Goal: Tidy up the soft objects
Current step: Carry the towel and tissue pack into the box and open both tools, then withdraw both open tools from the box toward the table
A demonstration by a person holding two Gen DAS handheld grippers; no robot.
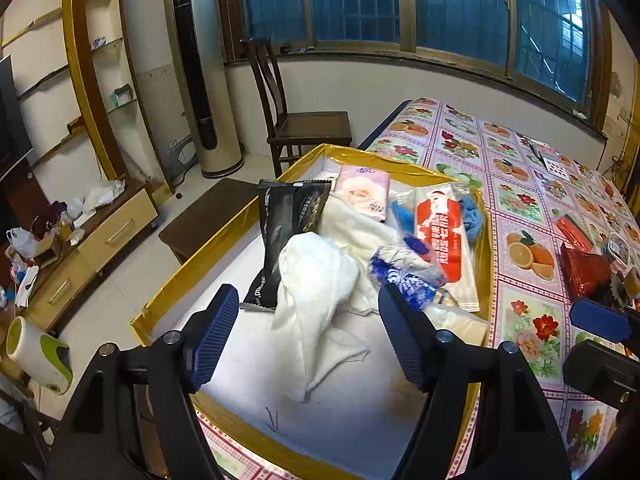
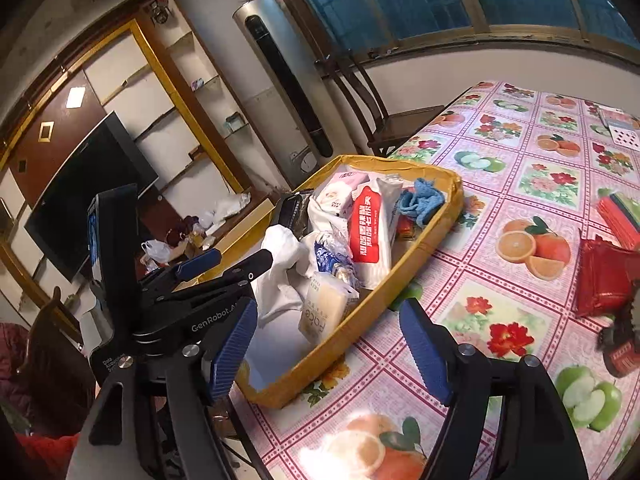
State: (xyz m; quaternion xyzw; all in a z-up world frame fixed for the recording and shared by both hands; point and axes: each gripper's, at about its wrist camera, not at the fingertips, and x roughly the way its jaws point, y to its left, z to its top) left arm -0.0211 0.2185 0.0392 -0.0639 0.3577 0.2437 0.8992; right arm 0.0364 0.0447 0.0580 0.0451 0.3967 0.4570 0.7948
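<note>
1. Left hand-held gripper [image 1: 308, 336] spread wide and empty above white cloth [image 1: 316, 292] in gold-rimmed box [image 1: 192, 264]; could snag blue-printed bag [image 1: 404, 276] alongside.
2. Right hand-held gripper [image 2: 328, 344] also wide, empty, near box's edge; could nudge box along worktop [image 2: 520, 208].
3. Red packet [image 2: 604, 276] outside box, well apart; easily forgotten.

A: I see bare floor in the box's [image 1: 168, 300] near end, clear entry from above.
B: Far end's packed: white cloth [image 1: 316, 280], packets. Open tablecloth [image 2: 460, 280] right of the box; red packets [image 2: 604, 276] further right.
</note>
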